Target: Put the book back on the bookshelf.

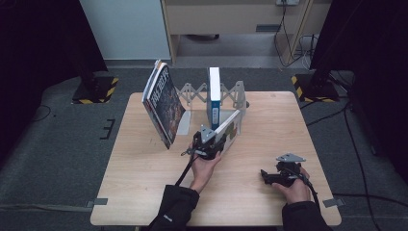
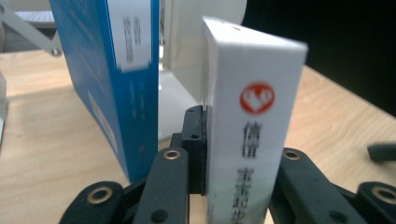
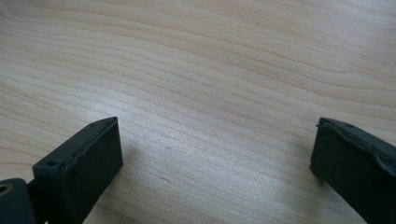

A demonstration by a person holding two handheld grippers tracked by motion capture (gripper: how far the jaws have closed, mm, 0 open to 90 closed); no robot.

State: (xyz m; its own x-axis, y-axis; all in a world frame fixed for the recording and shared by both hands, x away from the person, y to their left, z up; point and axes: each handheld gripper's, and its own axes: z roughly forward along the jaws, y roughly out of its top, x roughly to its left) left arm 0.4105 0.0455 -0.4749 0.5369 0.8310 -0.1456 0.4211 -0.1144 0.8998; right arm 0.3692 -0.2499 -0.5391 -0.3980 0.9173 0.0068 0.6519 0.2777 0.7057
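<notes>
My left gripper (image 1: 214, 142) is shut on a white book (image 1: 229, 129), held tilted just in front of the expanding bookstand (image 1: 192, 92). In the left gripper view the white book's spine (image 2: 254, 116) with its red round logo sits clamped between the jaws. A blue-and-white book (image 1: 213, 96) stands upright in the stand, seen close at the left (image 2: 116, 79) of that view. A dark-covered book (image 1: 163, 103) leans at the stand's left end. My right gripper (image 1: 267, 177) rests open on the table at the front right, its fingers (image 3: 79, 163) spread over bare wood.
The wooden table (image 1: 144, 173) has free room at its front left and right. Black stands with yellow-striped feet (image 1: 96, 91) flank the far corners. Cables (image 1: 337, 115) lie on the grey floor at the right.
</notes>
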